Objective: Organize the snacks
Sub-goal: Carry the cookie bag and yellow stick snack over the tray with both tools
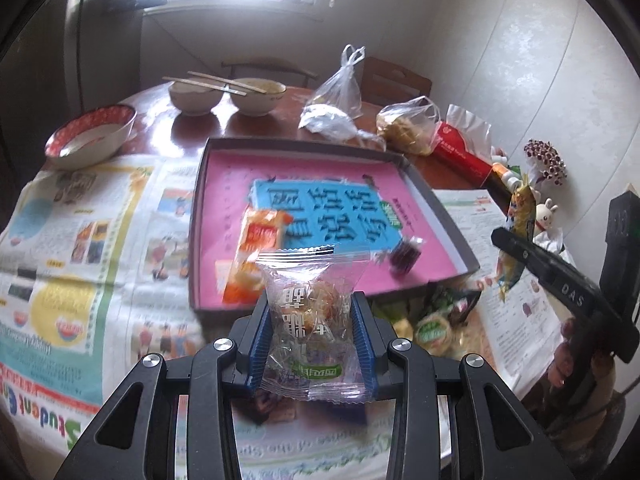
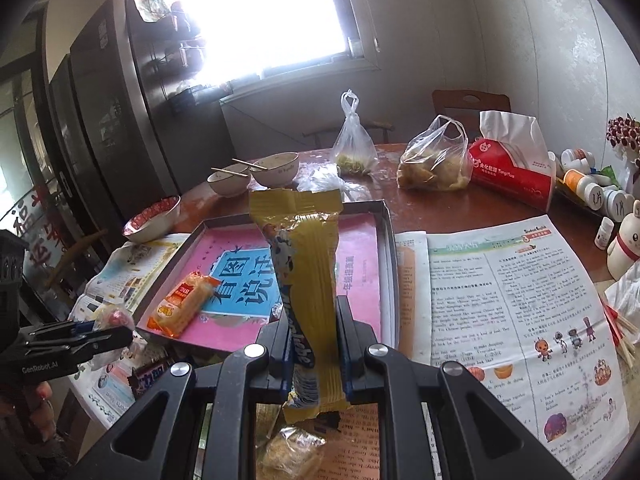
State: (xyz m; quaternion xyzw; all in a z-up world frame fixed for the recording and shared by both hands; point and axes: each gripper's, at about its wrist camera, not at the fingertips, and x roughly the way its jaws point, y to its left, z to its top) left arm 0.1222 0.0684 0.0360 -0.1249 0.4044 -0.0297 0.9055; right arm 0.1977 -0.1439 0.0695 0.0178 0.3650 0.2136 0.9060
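Right wrist view: the right gripper [image 2: 314, 340] clamps a yellow snack packet [image 2: 306, 272] at centre frame, long axis upright (top tipped slightly left); left gripper [image 1: 312, 332] pinches a clear-wrapped pastry [image 1: 308, 312].

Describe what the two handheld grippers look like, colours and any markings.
Both are black, with angular linkage arms, silver round bolts and ribbed blue pads. The left gripper reads "GenRobot.AI" in white on its side; the right gripper shows "DAS" lettering.

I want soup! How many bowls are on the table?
3: two pale bowls side by side at the far edge with chopsticks across them, and a red-patterned bowl left of the tray. None looks hidden.
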